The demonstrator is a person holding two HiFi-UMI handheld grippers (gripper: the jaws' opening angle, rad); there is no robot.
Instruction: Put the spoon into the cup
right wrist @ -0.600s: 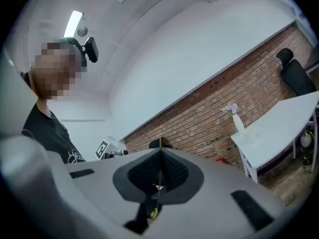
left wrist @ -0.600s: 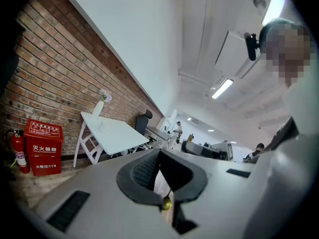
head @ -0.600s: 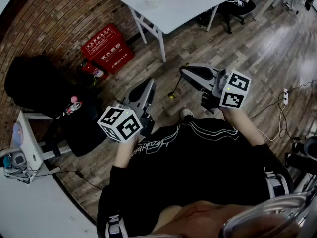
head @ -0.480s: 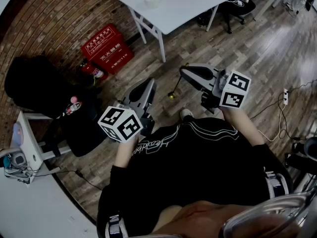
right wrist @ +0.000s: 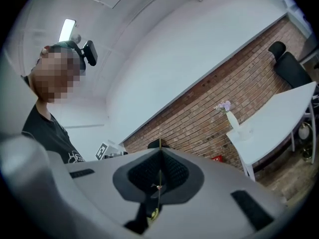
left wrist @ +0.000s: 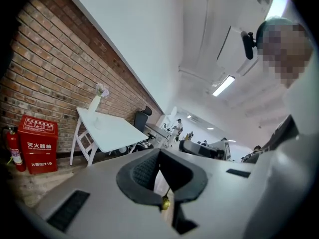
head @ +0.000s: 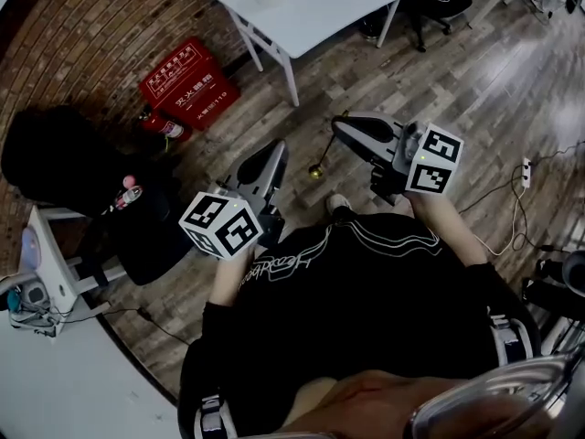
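Head view: shows the right gripper (head: 340, 128) clenched on a thin spoon (head: 316, 169) over a wooden floor (head: 366, 71) — gold bowl hanging below the jaws, near the left gripper (head: 276, 149); white table (head: 320, 7) farther ahead.

Left gripper view: shows pads slightly apart, a narrow wedge of light between them, nothing grasped.

Right gripper view: shows pads pressed together on the spoon handle, upright between them — vase (right wrist: 232, 119) and pale cup (right wrist: 243, 132) side by side on the table, well apart from the spoon.
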